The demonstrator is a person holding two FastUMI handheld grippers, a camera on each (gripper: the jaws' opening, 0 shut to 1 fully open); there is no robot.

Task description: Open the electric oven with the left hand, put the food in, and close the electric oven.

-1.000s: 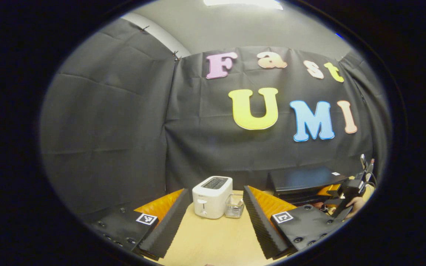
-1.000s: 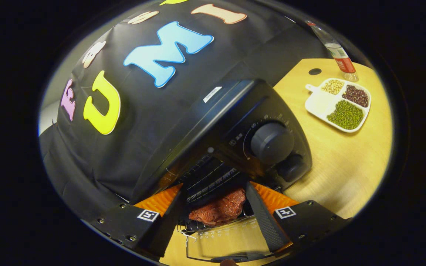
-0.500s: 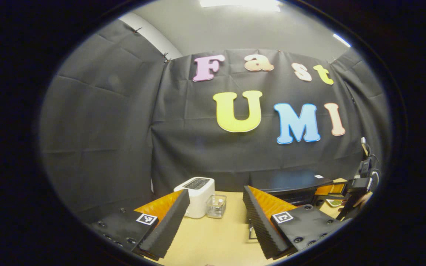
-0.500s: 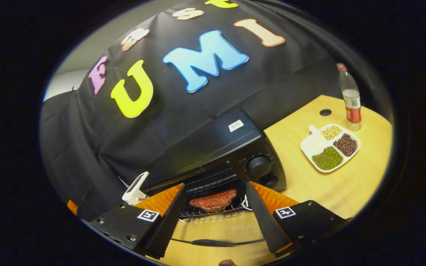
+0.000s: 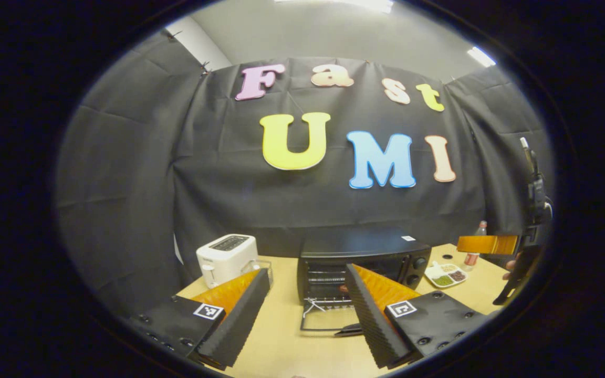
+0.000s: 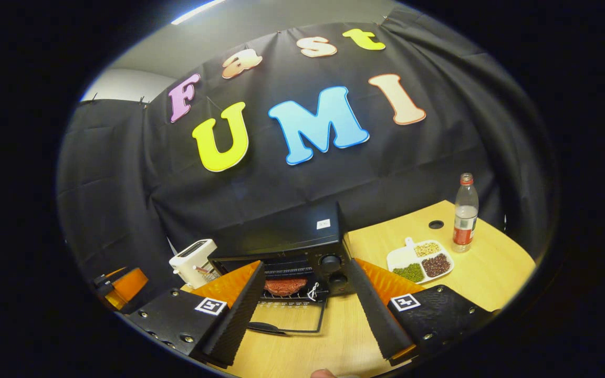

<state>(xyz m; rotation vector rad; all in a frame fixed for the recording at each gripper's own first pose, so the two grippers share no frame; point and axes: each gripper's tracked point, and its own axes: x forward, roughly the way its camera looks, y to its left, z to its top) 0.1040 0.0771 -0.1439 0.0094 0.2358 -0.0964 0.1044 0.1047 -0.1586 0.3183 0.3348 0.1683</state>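
Note:
The black electric oven point(image 6: 287, 236) stands at the back of the wooden table point(image 6: 481, 273) with its glass door point(image 6: 292, 317) folded down flat. A reddish-brown piece of meat point(image 6: 285, 286) lies on the wire rack inside. My right gripper point(image 6: 305, 310) is open and empty, held well back from the oven mouth. In the left gripper view the oven point(image 5: 363, 252) sits ahead with the lowered door point(image 5: 329, 317) close in front of my left gripper point(image 5: 302, 310), which is open with nothing between its fingers. The right gripper point(image 5: 489, 244) and the hand holding it appear at the far right there.
A white toaster point(image 5: 226, 257) stands left of the oven, with a small clear container beside it. Right of the oven lie a white divided tray of beans point(image 6: 420, 260) and a plastic bottle point(image 6: 464, 212). The left gripper point(image 6: 126, 283) appears at the left edge of the right gripper view.
My right gripper has drawn back and up from the oven mouth, leaving the meat on the rack. The left gripper has swung right, from facing the toaster to facing the open oven.

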